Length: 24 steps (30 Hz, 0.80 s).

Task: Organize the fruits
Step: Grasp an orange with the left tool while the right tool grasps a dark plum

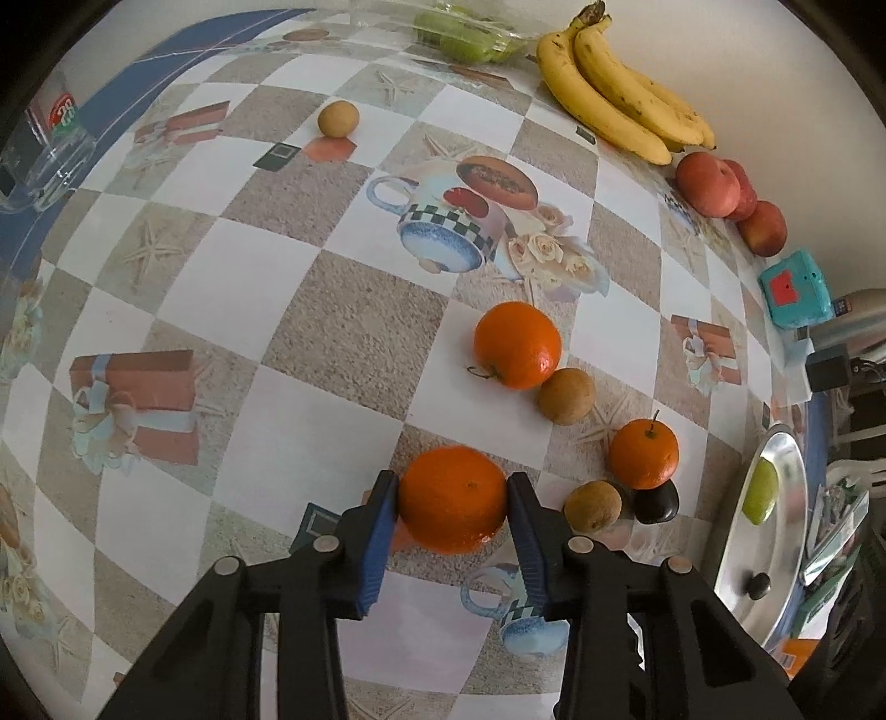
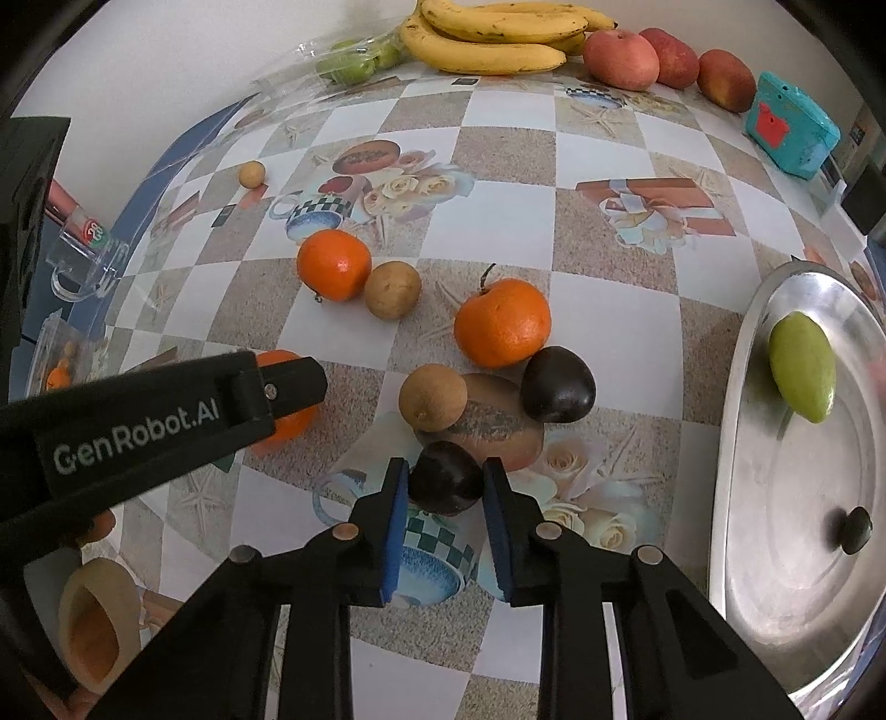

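My left tongs [image 1: 453, 498] pinch an orange [image 1: 451, 498] across its widest part, still sitting on the table [image 1: 343, 327]. My right tongs [image 2: 446, 482] clamp a dark plum-like fruit [image 2: 446, 476] the same way, also on the table, just in front of a brown round fruit [image 2: 432, 396] and a second dark one [image 2: 558, 383].

Handling guess: the orange is firm with grippy peel and fairly heavy, so an equator grip looks fine. The dark fruit has smooth, shiny skin and is likely softer, so it could squirt out or bruise; keep the squeeze light and centred.

Farther out: two more oranges, bananas [image 2: 493, 33] and apples [image 2: 620, 58] by the wall, and a green fruit [image 2: 803, 368] on the steel tray [image 2: 742, 443].

Readable text: "GenRobot.AI" on the left tongs' arm. The glass mug [image 2: 88, 255] label is unreadable.
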Each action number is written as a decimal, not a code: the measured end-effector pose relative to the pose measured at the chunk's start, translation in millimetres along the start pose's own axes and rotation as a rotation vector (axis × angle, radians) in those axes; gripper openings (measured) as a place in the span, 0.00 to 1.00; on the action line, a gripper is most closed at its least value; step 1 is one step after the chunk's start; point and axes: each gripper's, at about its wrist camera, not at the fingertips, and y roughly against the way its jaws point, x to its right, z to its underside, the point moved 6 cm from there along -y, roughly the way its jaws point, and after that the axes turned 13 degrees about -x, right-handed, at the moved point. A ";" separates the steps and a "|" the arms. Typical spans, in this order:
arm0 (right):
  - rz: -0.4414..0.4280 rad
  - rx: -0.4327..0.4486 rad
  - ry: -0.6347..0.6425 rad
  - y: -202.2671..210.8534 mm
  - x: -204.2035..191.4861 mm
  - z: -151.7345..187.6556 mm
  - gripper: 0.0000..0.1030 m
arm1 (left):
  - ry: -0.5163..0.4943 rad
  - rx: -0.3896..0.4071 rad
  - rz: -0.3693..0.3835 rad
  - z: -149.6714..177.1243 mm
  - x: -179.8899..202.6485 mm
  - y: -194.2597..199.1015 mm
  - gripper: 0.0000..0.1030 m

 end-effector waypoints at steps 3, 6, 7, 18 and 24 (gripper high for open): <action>-0.019 0.000 0.001 2.3 -1.8 0.4 0.26 | -0.008 0.020 -0.005 0.6 0.0 6.9 0.41; -0.026 0.013 0.007 7.6 -4.9 0.7 0.26 | -0.010 0.037 0.009 -0.2 1.4 13.6 0.41; -0.031 0.018 0.007 10.0 -5.7 0.7 0.26 | -0.011 0.042 0.012 -0.9 2.4 15.3 0.41; -0.083 0.095 -0.021 45.4 -2.5 2.2 0.26 | -0.023 0.121 0.044 -1.2 5.9 41.9 0.41; -0.082 0.103 -0.044 50.3 4.9 1.7 0.26 | -0.025 0.127 0.045 1.1 6.2 44.0 0.41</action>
